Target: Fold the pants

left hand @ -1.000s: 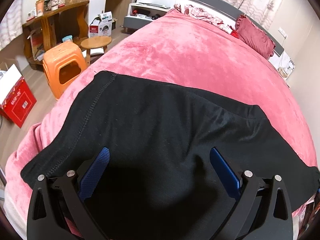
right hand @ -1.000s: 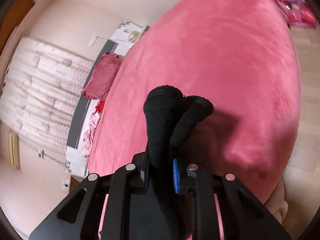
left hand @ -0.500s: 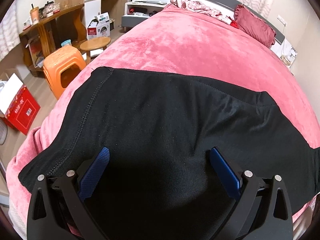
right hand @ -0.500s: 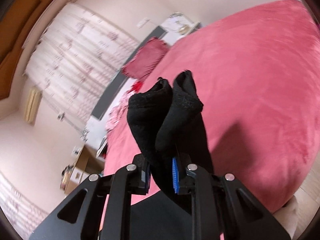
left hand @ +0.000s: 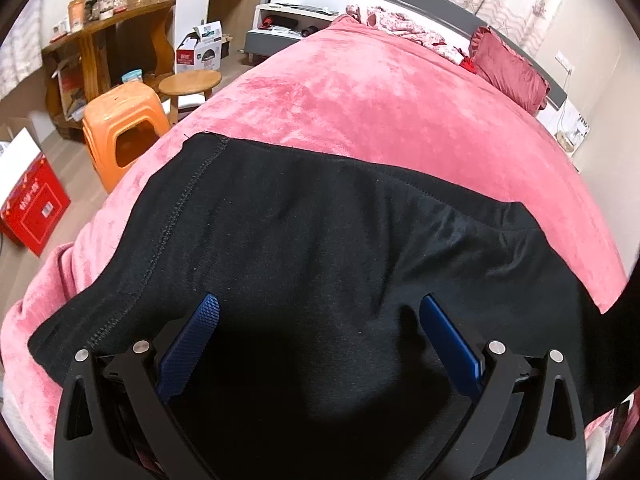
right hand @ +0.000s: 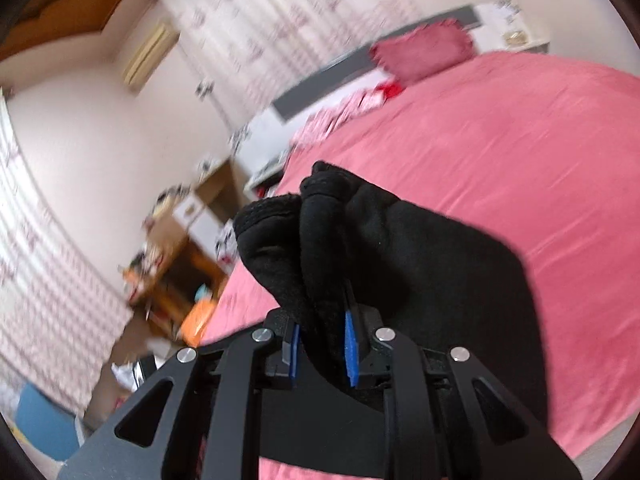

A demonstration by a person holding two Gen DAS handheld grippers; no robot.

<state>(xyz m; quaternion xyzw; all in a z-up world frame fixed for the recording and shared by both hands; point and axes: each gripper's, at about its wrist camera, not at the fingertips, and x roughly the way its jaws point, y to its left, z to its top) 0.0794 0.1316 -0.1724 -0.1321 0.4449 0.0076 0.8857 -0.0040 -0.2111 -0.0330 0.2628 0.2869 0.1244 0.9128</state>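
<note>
**op_remote:** Left wrist view first: my left claw (left hand: 320, 340) is spread wide, holding nothing, hovering right over the black pants (left hand: 320, 248), which lie flat across the near end of the pink bed (left hand: 400, 112). The stitched hem runs along the left side, close to the bed's edge.

**foldnerd:** And the right one?

**op_remote:** My right claw (right hand: 322, 354) is pinched narrow on a bunched end of the pants (right hand: 340, 240), lifted clear off the bed, with the rest of the cloth trailing down to the covers. That view is tilted and blurry, so I can't tell how much fabric is really between the pads (right hand: 351, 352).

**foldnerd:** What worries you?

**op_remote:** A few things, all guesses. The bunch looks lumpy, two rolled ends side by side, so one layer could slip out if I swing fast. Nothing pins the flat part, so the drag of the lifted end might slide the whole thing over that plush cover and wreck the crease line. And the hem side sits near the bed edge; a tug that way could spill it toward the orange stool (left hand: 120, 128).

**foldnerd:** So press down with the left?

**op_remote:** Probably, and go slow.
</note>
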